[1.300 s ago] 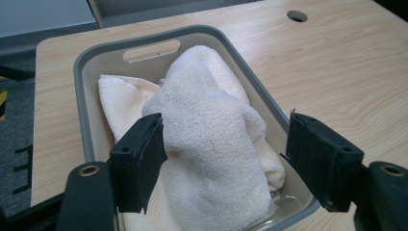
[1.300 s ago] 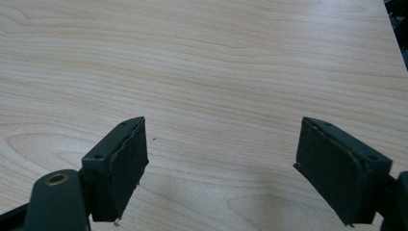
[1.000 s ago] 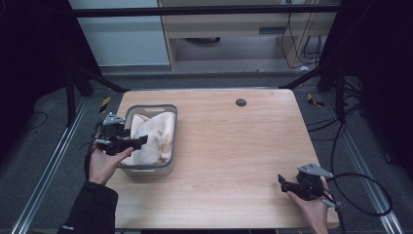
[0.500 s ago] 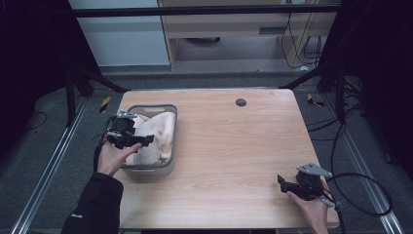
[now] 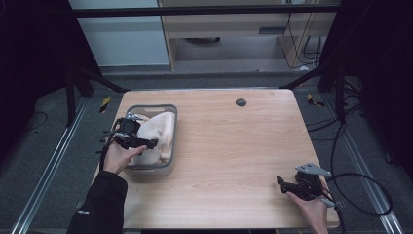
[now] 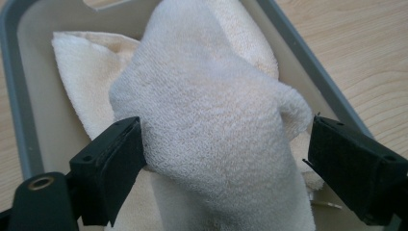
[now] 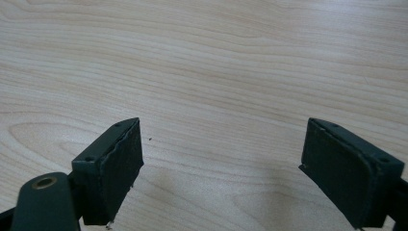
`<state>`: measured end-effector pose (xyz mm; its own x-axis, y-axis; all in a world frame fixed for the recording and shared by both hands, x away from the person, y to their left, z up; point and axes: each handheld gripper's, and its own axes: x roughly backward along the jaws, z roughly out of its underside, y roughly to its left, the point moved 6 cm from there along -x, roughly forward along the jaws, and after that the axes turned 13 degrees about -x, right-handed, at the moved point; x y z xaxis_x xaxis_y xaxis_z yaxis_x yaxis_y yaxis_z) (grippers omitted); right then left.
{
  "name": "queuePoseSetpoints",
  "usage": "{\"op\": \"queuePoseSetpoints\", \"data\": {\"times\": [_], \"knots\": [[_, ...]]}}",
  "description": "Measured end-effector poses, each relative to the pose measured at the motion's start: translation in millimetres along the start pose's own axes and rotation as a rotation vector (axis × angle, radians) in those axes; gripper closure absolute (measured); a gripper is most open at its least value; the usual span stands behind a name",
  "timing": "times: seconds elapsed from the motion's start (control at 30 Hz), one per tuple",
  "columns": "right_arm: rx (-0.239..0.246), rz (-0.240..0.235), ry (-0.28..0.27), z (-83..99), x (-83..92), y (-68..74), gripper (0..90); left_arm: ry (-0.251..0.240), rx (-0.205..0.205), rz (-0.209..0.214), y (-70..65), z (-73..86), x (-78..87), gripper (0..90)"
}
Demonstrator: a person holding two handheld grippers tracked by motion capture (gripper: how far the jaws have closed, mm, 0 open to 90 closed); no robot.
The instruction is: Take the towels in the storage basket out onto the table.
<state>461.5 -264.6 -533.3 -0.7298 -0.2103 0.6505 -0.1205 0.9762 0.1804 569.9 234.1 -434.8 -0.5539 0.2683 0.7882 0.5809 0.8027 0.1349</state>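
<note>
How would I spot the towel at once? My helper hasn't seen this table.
Start at the wooden table and go to its left edge, where a grey tray sits. The towel is the cream, fluffy bundle heaped inside it, with the open left gripper straddling its raised fold. It is the table's only soft, pale thing.

- The right tongs [image 7: 221,168] present two black jaws rising from the bottom edge, set wide apart with nothing between them.
- The left jaw carries a round brass-coloured eyelet [image 7: 44,182] near its base.
- The inner pad faces are flat, with slightly rough edges.
- The bench [image 7: 216,62] lies beneath: light wood with grain running across the view.
- A faint shadow falls on the wood between the jaws.
</note>
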Motion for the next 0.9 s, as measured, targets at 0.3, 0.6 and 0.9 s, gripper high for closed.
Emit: {"op": "queuePoseSetpoints", "data": {"times": [0.3,0.6,0.9], "knots": [[-0.003,-0.006,0.019,1.5,-1.6,1.0,13.0,0.042,0.014,0.006,1.1,10.6,-16.9,11.9],[-0.003,-0.005,0.025,2.0,-2.1,0.6,13.0,0.08,0.047,0.028,1.3,13.0,-25.1,23.1],[0.003,-0.004,0.023,1.7,-2.1,-0.2,13.0,0.098,0.088,0.034,3.6,14.7,-23.6,42.6]]}}
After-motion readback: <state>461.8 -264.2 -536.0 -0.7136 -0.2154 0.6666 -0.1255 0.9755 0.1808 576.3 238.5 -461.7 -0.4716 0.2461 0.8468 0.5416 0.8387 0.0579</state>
